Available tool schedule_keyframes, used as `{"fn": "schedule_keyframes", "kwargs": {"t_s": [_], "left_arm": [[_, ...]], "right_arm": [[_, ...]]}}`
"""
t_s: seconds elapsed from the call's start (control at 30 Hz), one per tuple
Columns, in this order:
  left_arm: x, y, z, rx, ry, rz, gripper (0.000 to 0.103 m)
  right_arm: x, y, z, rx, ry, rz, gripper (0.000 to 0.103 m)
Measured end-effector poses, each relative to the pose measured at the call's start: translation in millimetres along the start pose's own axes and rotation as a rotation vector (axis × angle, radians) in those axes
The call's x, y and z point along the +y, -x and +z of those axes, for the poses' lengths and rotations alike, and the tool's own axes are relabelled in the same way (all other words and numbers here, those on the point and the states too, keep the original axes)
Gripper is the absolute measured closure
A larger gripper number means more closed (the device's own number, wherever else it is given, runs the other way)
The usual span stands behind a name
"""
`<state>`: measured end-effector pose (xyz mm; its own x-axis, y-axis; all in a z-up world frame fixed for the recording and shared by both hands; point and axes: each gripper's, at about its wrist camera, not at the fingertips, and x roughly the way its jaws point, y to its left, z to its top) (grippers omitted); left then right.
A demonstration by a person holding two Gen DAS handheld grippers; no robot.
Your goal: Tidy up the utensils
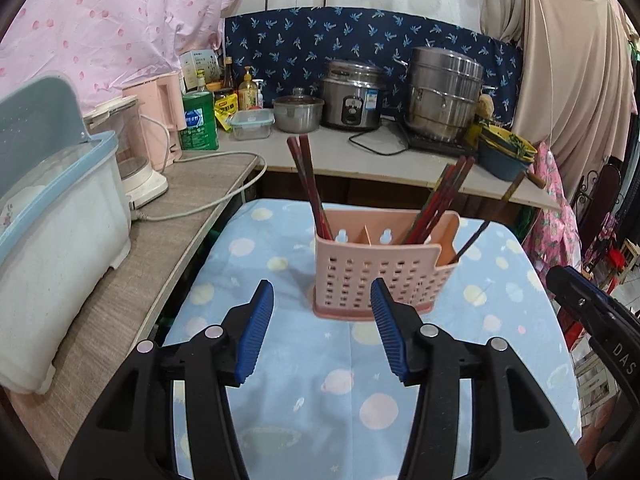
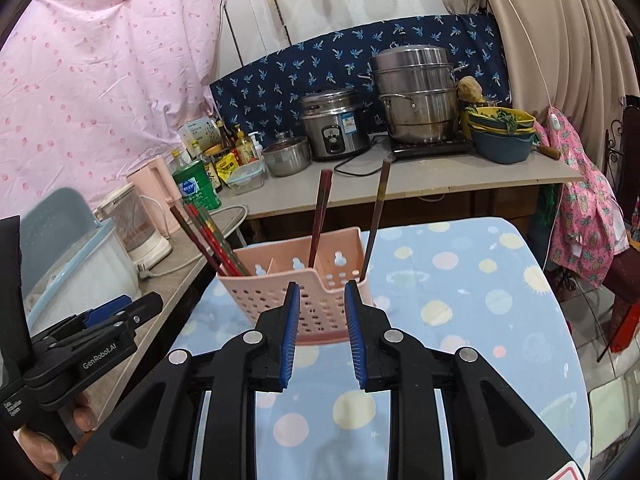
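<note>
The left gripper hangs just in front of the pink utensil holder, its blue pads standing well apart with nothing between them. The right gripper sits at a narrower gap, also empty, its tips close before the holder's front wall without touching it. A hand is wrapped around the left gripper's handle.

The holder is perforated, split by dividers into compartments, and stands upright on the table draped in a blue cloth with pastel dots. A pair of dark red chopsticks leans in its left end compartment as the left gripper sees it. A larger bundle of chopsticks fans out of the right part, and one more dark stick leans from the far right corner.

To the left of the holder runs a wooden counter carrying a white dish bin with a blue lid and a kettle. Behind the holder, on a grey shelf, stand a small pot, a rice cooker, a tall steel steamer and stacked bowls
</note>
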<state>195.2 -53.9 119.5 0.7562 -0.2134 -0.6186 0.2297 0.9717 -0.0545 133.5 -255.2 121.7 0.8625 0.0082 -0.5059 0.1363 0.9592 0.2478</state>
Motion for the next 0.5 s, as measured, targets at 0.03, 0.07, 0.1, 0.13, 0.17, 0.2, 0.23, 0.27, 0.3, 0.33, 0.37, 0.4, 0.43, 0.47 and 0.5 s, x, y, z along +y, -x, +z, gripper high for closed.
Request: {"fn": "schedule_keyframes", "kwargs": {"t_s": [0.03,0.07,0.1,0.13,0.17,0.2,0.23,0.27,0.3,0.33,0.37,0.4,0.43,0.47,0.5], "left_arm": [[0,0,-4,0.010,0.000,0.002,0.055],[0,0,-7,0.018,-0.001,0.006,0.055],[-1,0,-11,0.024,-0.004,0.013,0.054],[-1,1,-14,0.031,-0.007,0.020,0.054],[0,1,-17,0.037,-0.009,0.026,0.051],[0,0,-19,0.040,-0.010,0.029,0.049],[1,1,-22,0.045,-0.008,0.033,0.049],[1,0,-25,0.050,-0.007,0.035,0.048],[2,0,-27,0.055,-0.006,0.037,0.047],[3,0,-29,0.061,-0.005,0.041,0.046],[3,0,-31,0.064,-0.003,0.045,0.044],[4,0,-32,0.066,-0.002,0.049,0.041],[4,0,-34,0.066,-0.001,0.053,0.040],[4,0,-35,0.067,-0.002,0.056,0.040],[5,0,-36,0.070,-0.003,0.058,0.039]], "right_arm": [[1,1,-3,0.003,0.001,-0.002,0.080],[1,2,-6,0.008,0.003,-0.003,0.080],[1,3,-10,0.011,0.004,-0.006,0.080],[2,5,-12,0.013,0.007,-0.010,0.080],[3,6,-16,0.016,0.015,-0.016,0.078],[5,6,-19,0.017,0.024,-0.022,0.077],[6,7,-21,0.018,0.032,-0.027,0.074],[8,8,-24,0.019,0.041,-0.030,0.073],[10,9,-28,0.022,0.050,-0.033,0.073],[10,10,-30,0.024,0.056,-0.037,0.072],[11,11,-32,0.026,0.062,-0.039,0.071],[12,11,-34,0.029,0.067,-0.041,0.070],[13,11,-36,0.031,0.070,-0.043,0.069],[14,11,-37,0.032,0.074,-0.046,0.067],[14,11,-39,0.034,0.079,-0.049,0.067]]}}
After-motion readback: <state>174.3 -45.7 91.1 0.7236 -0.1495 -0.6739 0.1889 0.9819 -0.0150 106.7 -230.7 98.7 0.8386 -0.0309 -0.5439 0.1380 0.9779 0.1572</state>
